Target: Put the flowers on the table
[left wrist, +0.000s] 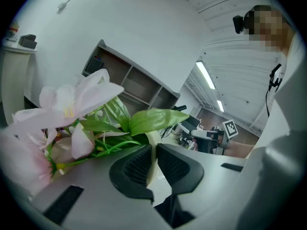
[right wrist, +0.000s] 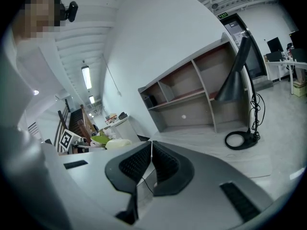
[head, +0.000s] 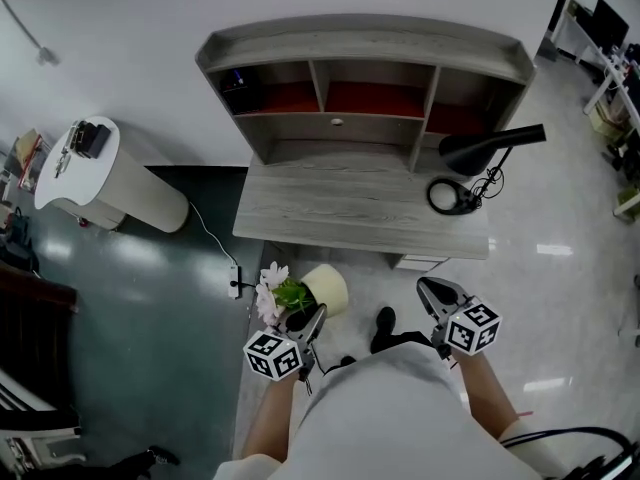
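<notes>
A cream pot (head: 326, 289) of pink flowers (head: 270, 292) with green leaves hangs tilted on its side above the floor, just in front of the grey desk (head: 350, 208). My left gripper (head: 310, 320) is shut on the pot's rim. In the left gripper view the cream rim (left wrist: 152, 153) is pinched between the pads, and the blossoms (left wrist: 72, 104) fill the left side. My right gripper (head: 433, 291) is shut and empty, a little right of the pot and short of the desk's front edge. In the right gripper view its jaws (right wrist: 151, 148) meet with nothing between them.
A hutch of open shelves (head: 365, 88) stands at the desk's back. A black lamp (head: 492, 146) with a round base (head: 450, 196) occupies the desk's right end. A white cabinet (head: 105, 178) stands left, with a power strip (head: 236, 280) on the floor.
</notes>
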{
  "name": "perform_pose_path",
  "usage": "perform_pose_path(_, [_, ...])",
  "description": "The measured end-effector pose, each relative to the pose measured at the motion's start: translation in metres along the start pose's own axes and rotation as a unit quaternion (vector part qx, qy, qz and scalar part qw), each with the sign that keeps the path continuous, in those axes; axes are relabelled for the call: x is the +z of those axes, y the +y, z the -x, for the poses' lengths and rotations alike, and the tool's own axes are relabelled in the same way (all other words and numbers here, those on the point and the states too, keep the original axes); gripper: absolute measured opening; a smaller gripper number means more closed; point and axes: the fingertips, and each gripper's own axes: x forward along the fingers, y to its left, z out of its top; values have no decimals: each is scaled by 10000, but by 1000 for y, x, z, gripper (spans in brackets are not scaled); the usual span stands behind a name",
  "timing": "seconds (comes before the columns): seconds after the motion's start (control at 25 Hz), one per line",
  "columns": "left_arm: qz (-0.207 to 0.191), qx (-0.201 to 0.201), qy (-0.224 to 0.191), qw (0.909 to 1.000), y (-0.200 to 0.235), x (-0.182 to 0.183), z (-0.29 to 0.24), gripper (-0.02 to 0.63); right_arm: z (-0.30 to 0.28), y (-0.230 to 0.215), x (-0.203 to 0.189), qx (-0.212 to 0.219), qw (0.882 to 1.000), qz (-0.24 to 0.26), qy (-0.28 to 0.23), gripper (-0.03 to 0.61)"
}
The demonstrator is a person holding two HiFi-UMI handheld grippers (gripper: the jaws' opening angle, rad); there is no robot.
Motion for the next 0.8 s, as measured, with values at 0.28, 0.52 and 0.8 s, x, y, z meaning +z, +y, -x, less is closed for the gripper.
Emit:
perform_pose_path(0.28, [-274, 55, 213, 9994, -9, 20, -57, 51, -11, -47, 19, 161, 9997, -97, 151, 20])
perform_pose_path(0.52, [-415, 150, 363, 9984, -6, 38, -95, 51, -9, -80, 29, 118, 9993, -302, 161, 20])
perform_pose_path(0.8, [-577, 47, 596, 9965, -1, 52, -129, 51, -6, -105, 29, -59, 9983, -546, 173, 20])
